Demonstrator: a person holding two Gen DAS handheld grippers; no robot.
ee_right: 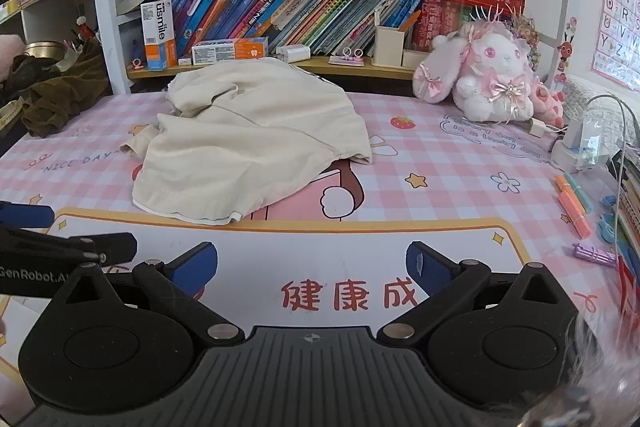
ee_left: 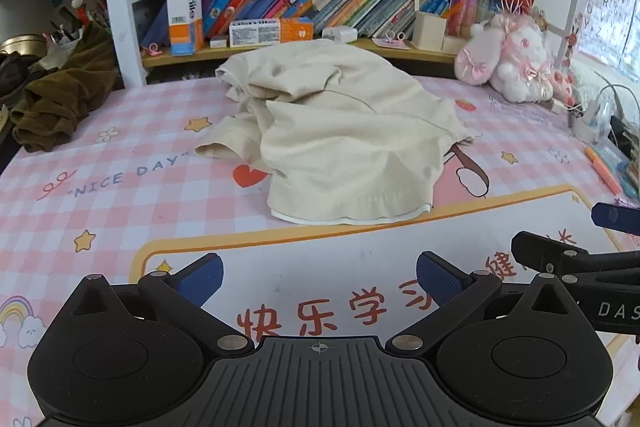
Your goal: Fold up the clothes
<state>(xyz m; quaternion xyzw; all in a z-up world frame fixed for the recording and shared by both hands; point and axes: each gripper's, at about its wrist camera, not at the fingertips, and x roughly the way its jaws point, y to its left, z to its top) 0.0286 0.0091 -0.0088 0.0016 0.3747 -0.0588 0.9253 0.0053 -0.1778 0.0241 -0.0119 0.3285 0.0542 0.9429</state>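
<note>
Cream cotton garment (ee_left: pixel 340 131) lies crumpled mid-worktop (ee_left: pixel 120 211) on the pink checked mat, unfolded, while left hand-held gripper (ee_left: pixel 319 277) and right hand-held gripper (ee_right: pixel 312 267) hover before its hem, jaws spread empty, likely ready to grasp.

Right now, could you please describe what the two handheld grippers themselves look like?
Both match: the left gripper and right gripper have matte black bodies with round housings, silver pivot pins, a ribbed grey centre plate with a crosshair mark, and blue textured pads. White "GenRobot.AI" lettering shows on the left one's side.
</note>
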